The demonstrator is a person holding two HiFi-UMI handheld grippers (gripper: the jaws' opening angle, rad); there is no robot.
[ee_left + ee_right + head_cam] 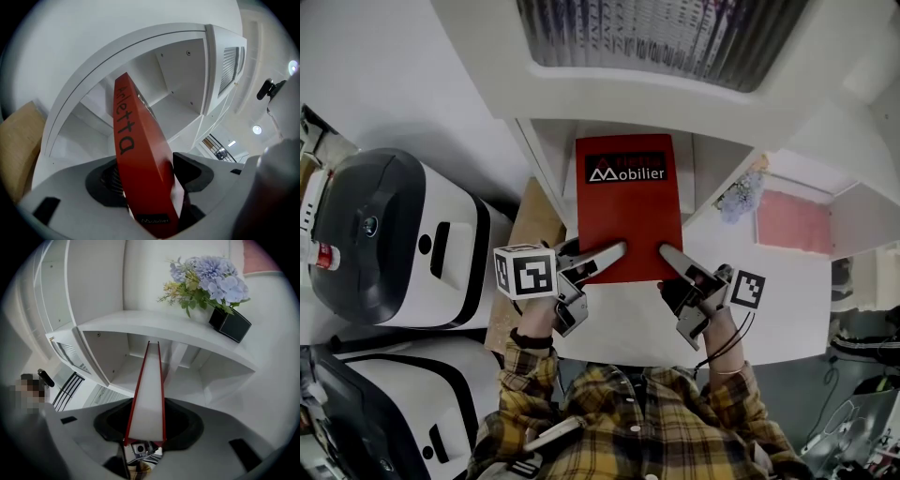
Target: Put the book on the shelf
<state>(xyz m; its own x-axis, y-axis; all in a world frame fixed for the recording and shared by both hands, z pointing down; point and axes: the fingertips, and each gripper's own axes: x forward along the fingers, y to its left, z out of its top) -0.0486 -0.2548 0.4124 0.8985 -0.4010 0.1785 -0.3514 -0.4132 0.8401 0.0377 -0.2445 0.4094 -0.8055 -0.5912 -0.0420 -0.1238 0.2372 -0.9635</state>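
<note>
A red book [628,220] with a black "Mobilier" label reaches with its far end into a compartment of the white shelf [546,150]. My left gripper [614,253] is at its near left corner and my right gripper [667,253] at its near right corner. In the left gripper view the book's spine [140,159] leans between wide jaws, with a pale gap beside the right-hand pad [194,173]. In the right gripper view the book's page edge [149,399] runs straight out between the jaws, which close on its covers, towards the shelf [154,326].
A pot of pale blue flowers [741,197] [206,282] stands on the shelf top to the right of the compartment. White and black machines [394,234] stand at the left, a brown board [525,234] beside the shelf, and a pink panel [792,223] at the right.
</note>
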